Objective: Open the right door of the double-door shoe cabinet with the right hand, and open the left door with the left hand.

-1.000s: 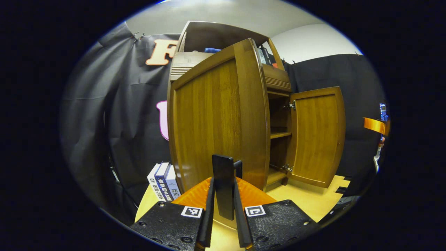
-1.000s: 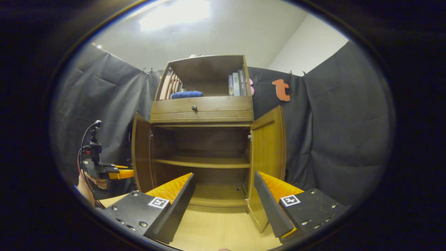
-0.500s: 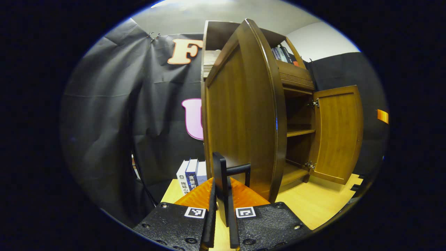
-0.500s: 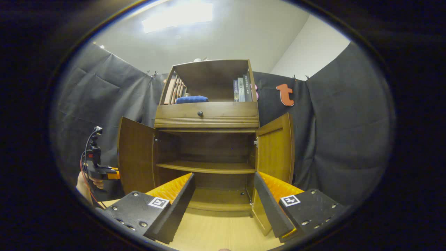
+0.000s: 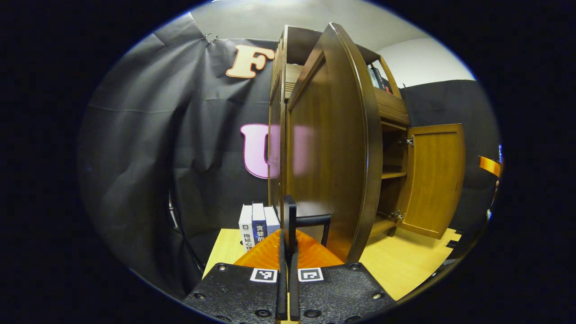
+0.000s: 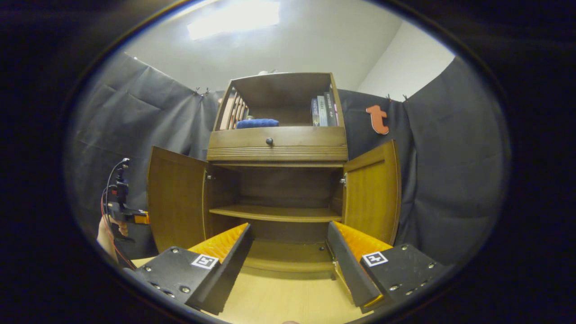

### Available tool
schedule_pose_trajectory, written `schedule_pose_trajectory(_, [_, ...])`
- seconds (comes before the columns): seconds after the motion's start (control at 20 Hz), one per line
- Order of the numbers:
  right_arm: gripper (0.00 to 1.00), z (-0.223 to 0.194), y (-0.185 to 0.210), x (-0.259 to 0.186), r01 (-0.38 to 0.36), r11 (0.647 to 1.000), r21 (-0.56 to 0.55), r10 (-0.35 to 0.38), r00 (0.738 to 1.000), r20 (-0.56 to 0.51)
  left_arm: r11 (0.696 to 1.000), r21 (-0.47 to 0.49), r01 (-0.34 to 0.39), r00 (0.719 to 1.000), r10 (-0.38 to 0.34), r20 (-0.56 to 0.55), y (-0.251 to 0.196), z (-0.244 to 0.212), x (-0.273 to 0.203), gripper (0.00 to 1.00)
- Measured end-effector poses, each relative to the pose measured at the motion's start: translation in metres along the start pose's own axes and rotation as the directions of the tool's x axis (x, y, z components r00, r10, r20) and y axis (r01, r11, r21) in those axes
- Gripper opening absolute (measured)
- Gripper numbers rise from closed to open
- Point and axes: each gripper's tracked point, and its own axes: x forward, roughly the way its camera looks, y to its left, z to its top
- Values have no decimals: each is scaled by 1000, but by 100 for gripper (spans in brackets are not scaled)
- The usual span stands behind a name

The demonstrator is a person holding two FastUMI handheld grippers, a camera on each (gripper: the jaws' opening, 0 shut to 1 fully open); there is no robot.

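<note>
The brown wooden shoe cabinet (image 6: 276,144) stands with both doors swung out. In the left gripper view the left door (image 5: 333,148) is seen nearly edge-on, and my left gripper (image 5: 288,243) is shut on its thin black handle (image 5: 290,211). The right door (image 5: 434,180) stands wide open farther back. In the right gripper view my right gripper (image 6: 289,229) is open with nothing between its fingers, in front of the cabinet's lower opening. There the left door (image 6: 175,198) and right door (image 6: 371,193) flank the inner shelf (image 6: 274,213). The left gripper (image 6: 123,213) shows at the far left, held by a hand (image 6: 105,229).
Three upright books (image 5: 258,222) stand on the light wooden surface (image 5: 405,265) beside the cabinet's left side. The top shelf holds books (image 6: 324,110) and a blue cloth (image 6: 256,123) above a drawer with a knob (image 6: 269,141). Black cloth walls close in around.
The left door has swung farther out with my left gripper holding its handle, from half open to wide open. The right gripper has stayed open in front of the cabinet.
</note>
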Motion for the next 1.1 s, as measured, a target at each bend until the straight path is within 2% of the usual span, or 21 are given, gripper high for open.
schedule_pose_trajectory(0.3, [100,2,1,0,11,1000,18,-11,1000,10,1000,9,29,999,-29,15,7,1,-2,1])
schedule_pose_trajectory(0.5, [100,0,2,1,16,1000,13,-16,1000,6,1000,6,22,1000,-22,2,6,1,-4,0])
schedule_pose_trajectory(0.8, [100,-5,0,1,24,1000,-2,-24,1000,-14,1000,11,11,1000,-11,4,-6,1,-6,11])
schedule_pose_trajectory(0.85, [100,-6,0,1,24,1000,2,-24,1000,-17,1000,7,8,1000,-8,3,-6,1,-8,9])
schedule_pose_trajectory(0.9, [100,-7,0,2,24,1000,6,-23,1000,-19,1000,10,2,1000,-2,5,-5,2,-11,0])
schedule_pose_trajectory(0.95, [100,-8,-1,3,24,1000,9,-24,1000,-20,1000,11,-11,1000,10,7,-3,1,-12,17])
schedule_pose_trajectory(1.0, [100,-9,-4,4,25,1000,10,-25,999,-23,1000,14,-17,1000,17,8,-2,3,-17,11])
schedule_pose_trajectory(1.1, [100,-11,-3,4,25,1000,9,-25,999,-25,999,17,-41,999,40,24,1,8,-25,11])
